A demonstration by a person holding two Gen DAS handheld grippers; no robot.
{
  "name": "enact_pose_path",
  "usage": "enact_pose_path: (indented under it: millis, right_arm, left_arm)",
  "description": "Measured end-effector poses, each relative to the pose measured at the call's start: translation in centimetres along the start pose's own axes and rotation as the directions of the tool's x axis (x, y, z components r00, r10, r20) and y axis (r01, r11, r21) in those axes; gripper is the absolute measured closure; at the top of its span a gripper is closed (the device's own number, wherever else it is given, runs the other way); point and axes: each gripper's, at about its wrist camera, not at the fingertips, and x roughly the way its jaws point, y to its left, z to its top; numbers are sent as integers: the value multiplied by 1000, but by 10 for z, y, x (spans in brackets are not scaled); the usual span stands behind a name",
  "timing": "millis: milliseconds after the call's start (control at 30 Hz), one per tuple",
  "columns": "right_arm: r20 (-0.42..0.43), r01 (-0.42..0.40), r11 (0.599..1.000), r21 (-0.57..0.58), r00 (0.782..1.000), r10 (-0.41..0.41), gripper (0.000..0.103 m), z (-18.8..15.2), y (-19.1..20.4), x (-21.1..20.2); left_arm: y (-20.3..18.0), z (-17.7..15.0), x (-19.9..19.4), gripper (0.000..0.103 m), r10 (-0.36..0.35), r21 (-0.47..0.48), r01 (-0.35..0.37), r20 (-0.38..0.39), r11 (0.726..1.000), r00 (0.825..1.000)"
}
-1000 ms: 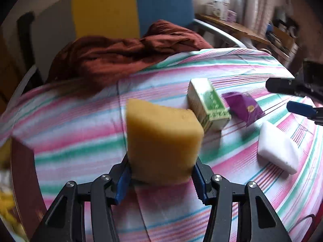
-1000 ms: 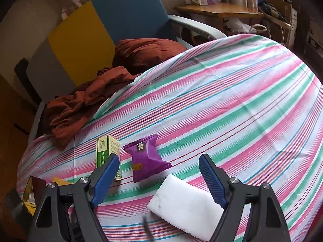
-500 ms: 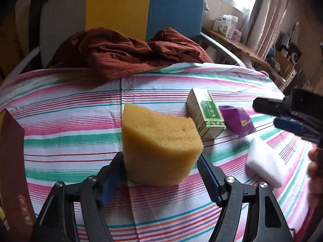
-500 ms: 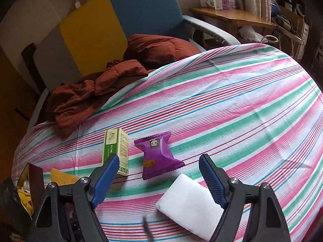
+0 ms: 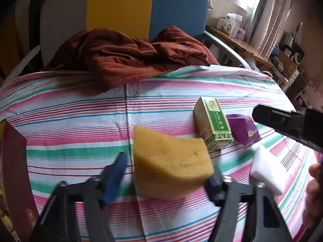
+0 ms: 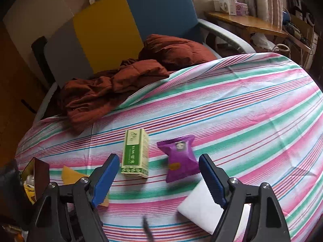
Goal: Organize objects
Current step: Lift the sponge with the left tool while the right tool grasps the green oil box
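A yellow sponge (image 5: 171, 161) stands on the striped tablecloth (image 5: 80, 121) between the jaws of my left gripper (image 5: 166, 167). Those jaws are closing. The left pad is a little clear of the sponge and the right pad is at its edge. To the right lie a green box (image 5: 214, 125), a purple packet (image 5: 243, 131) and a white block (image 5: 266, 173). My right gripper (image 6: 159, 159) hovers wide, closing slightly, with nothing between its fingers. Beyond its tips are the green box (image 6: 135, 155) and purple packet (image 6: 180, 157). The white block (image 6: 197, 205) lies by its right finger.
A dark red box (image 5: 14, 171) stands at the table's left edge. A rust-red jacket (image 5: 131, 56) drapes from the grey, yellow and blue chair (image 5: 121, 8) onto the far edge. A wooden desk (image 6: 242, 20) with cartons is at the back right. A hand (image 5: 313, 191) shows at the right.
A second ago the left pads squeezed the sponge; they spread off it and now come back in. The right gripper has slid left, so the green box sits nearer its middle.
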Motion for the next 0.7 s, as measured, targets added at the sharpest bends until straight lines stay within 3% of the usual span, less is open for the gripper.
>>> enact_pose_path:
  millis: [167,267,367,467,700]
  right_arm:
    - [-8,13,996,-91,1000,-14,37,6,24,14]
    - [-46,-9,989,-144,999,2,39,9,40,35]
    - [-84,-1,974,-226,996,-19,57,3,56,56]
    - [-124,27,958,-287,990,-65,69,-9,61,69]
    - [-111,41,928,-370,990,-88,73,-20,70,70]
  left_arm:
    - [-2,-8,-18,49,-2,28,1,37,1000,999]
    - [2,-15,-34,49,20,30,-21,58,999,998]
    - [8,-23,-52,48,44,25,-47,85,999,995]
    - [16,-30,-72,48,71,22,-74,125,997,990]
    - [31,-48,-101,48,128,14,-133,176,991,976]
